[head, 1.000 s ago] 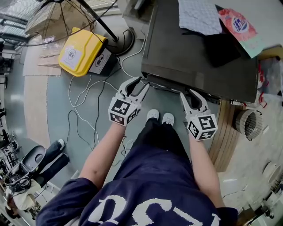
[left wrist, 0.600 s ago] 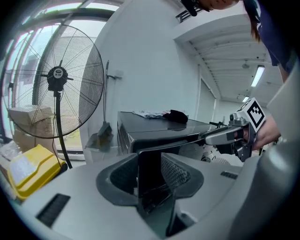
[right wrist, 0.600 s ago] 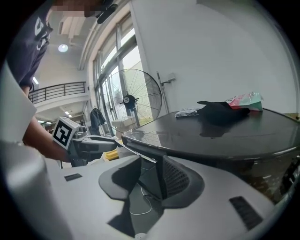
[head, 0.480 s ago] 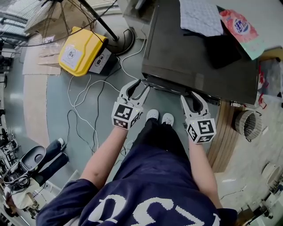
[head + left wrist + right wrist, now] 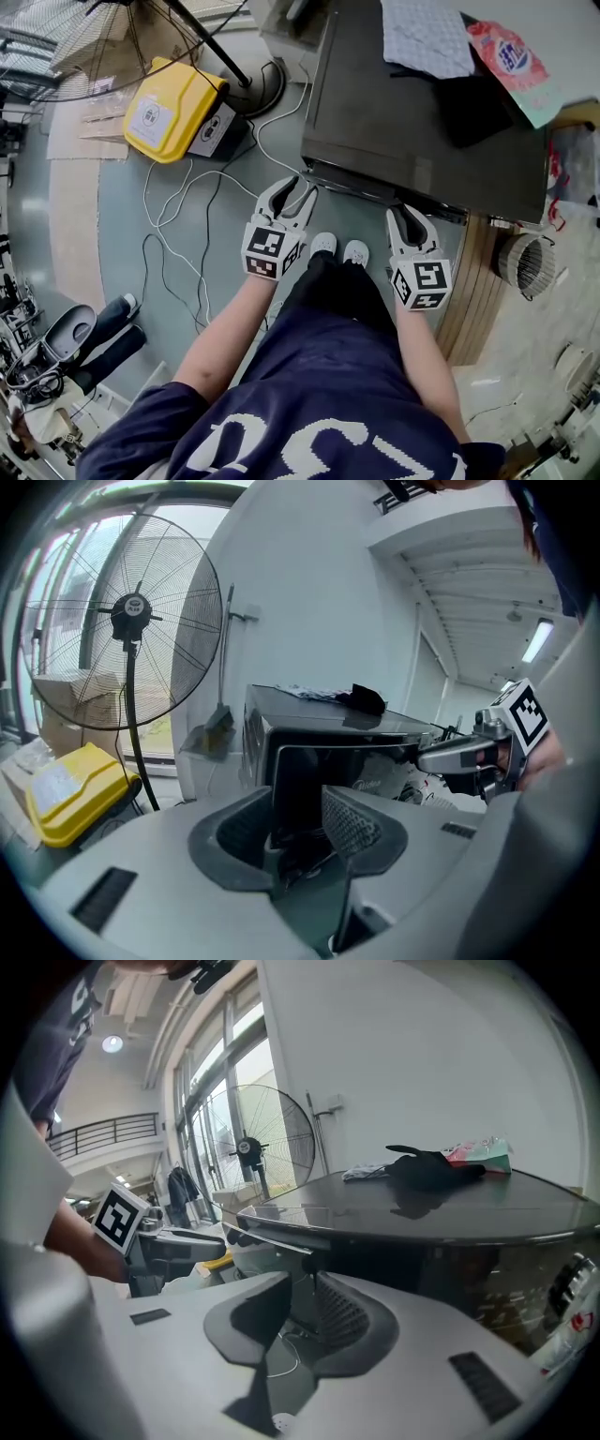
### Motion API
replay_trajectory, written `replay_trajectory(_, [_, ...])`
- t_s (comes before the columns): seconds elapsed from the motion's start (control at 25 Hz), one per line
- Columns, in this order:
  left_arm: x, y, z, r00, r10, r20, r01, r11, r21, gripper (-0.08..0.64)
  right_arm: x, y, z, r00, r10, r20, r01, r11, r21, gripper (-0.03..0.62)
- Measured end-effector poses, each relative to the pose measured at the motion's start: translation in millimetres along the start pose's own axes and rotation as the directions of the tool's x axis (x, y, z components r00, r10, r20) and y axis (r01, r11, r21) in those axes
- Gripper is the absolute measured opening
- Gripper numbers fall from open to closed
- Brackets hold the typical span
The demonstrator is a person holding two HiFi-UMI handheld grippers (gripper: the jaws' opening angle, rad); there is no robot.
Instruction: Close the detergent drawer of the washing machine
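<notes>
- The left gripper [image 5: 292,192] is wide open and empty. The dark drawer [image 5: 356,766] front sits just beyond its tips, at the washer's [image 5: 422,122] front left corner.
- The right gripper [image 5: 410,217] has just been closing to a narrow gap with nothing between its jaws, at the front's right end.

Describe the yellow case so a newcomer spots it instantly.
Start at the dark washing machine, then look left to the floor beside the fan's round base. The yellow case lies there, the only bright yellow thing, with a white label on its lid.
</notes>
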State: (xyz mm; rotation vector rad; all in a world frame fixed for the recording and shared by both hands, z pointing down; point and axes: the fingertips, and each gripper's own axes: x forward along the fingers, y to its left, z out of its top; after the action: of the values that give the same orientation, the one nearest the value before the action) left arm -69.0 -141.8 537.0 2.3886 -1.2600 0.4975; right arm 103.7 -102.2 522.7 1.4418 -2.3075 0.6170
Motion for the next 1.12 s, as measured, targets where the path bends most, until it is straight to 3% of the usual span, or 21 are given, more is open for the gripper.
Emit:
replay_trajectory(0.2, [6, 1, -1, 1.000, 0.021, -0.009, -0.021, 1.000, 0.006, 0.158, 2, -4, -3, 1.000, -0.024, -0.018, 0.024, 1.000, 0.014, 0.069])
replay_trajectory(0.36, [7, 1, 3, 0.999, 0.036, 0.002, -0.036, 0.999, 0.010, 0.074, 3, -8, -2, 0.999, -0.036, -0.017, 0.036, 0.999, 0.017, 0.041])
replay_trajectory(0.68, [9, 7, 5, 0.998, 0.070, 0.002, -0.070, 0.998, -0.002, 0.030, 5, -10, 0, 0.999, -0.047, -0.012, 0.047, 0.998, 0.035, 0.040])
replay_trajectory(1.12, [15, 12, 8, 0.997, 0.077, 0.002, -0.077, 0.997, -0.004, 0.021, 7, -13, -3, 0.998, -0.066, -0.009, 0.067, 0.996, 0.061, 0.040])
